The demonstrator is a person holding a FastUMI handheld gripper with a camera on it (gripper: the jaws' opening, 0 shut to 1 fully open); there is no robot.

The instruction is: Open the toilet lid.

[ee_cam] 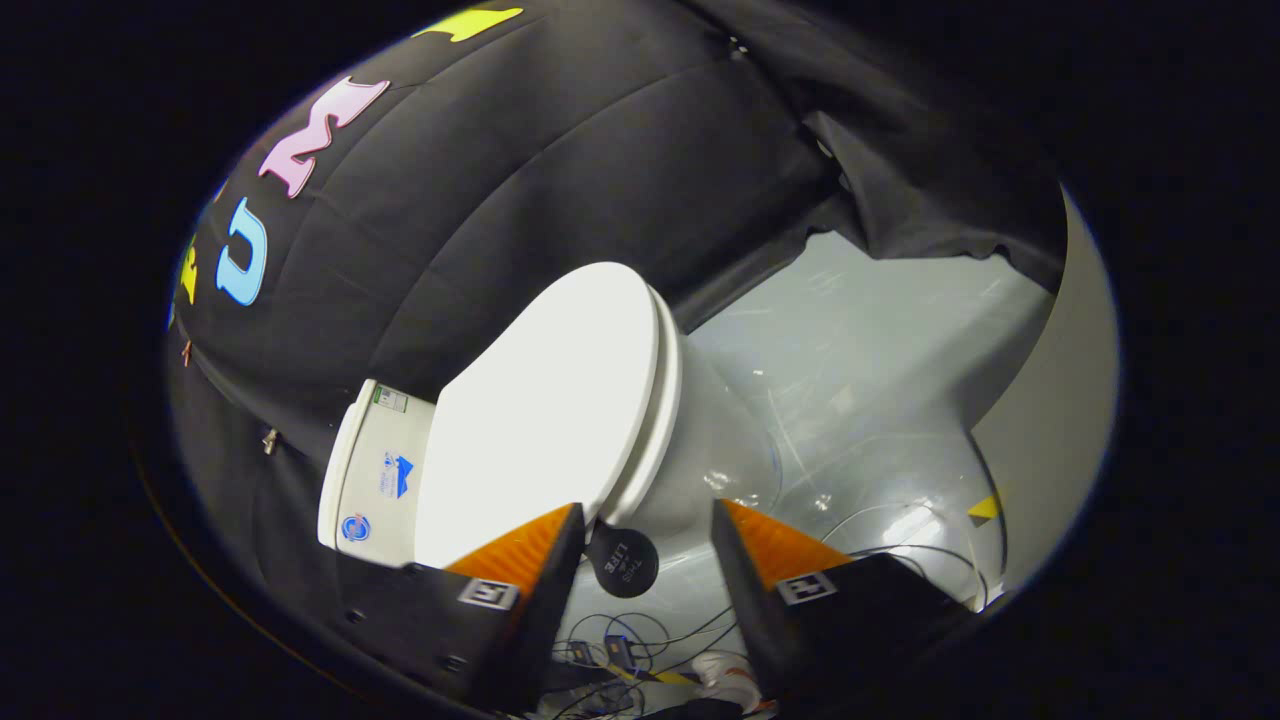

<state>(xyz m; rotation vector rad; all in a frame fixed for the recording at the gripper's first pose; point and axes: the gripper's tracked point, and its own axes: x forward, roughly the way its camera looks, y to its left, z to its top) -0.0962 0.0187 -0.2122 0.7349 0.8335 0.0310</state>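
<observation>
A pale grey floor [880, 340] with a glossy sheen carries the scene, and black cloth [520, 190] hangs as a wall behind it; the whole view is tilted. Nearest, the gripper [647, 525] holds its two fingers [530, 550] wide apart with nothing between them and nothing pressed by either one. In the gap between the fingertips a round black tag [623, 562] hangs from the rim of the toilet's lid. Below the tag, thin cables [620, 640] and small connectors lie loose on the floor, and more thin wire [900, 550] curls beside the right finger. Just ahead of the fingers stands the white toilet [700, 440], its base resting on the floor. The toilet lid [540, 410] is down, lying flat on the seat [655, 410], whose edge shows as a second white band along the lid's side. The left fingertip overlaps the lid's near edge in the view; whether it touches cannot be told. Beside the lid, the white tank [365, 480] carries small stickers. Farther off, a scrap of yellow tape [984, 508] sits on the floor near a pale curved panel [1060, 420]. Beyond all this the cloth wall closes the scene, folding down to the floor behind the toilet.
</observation>
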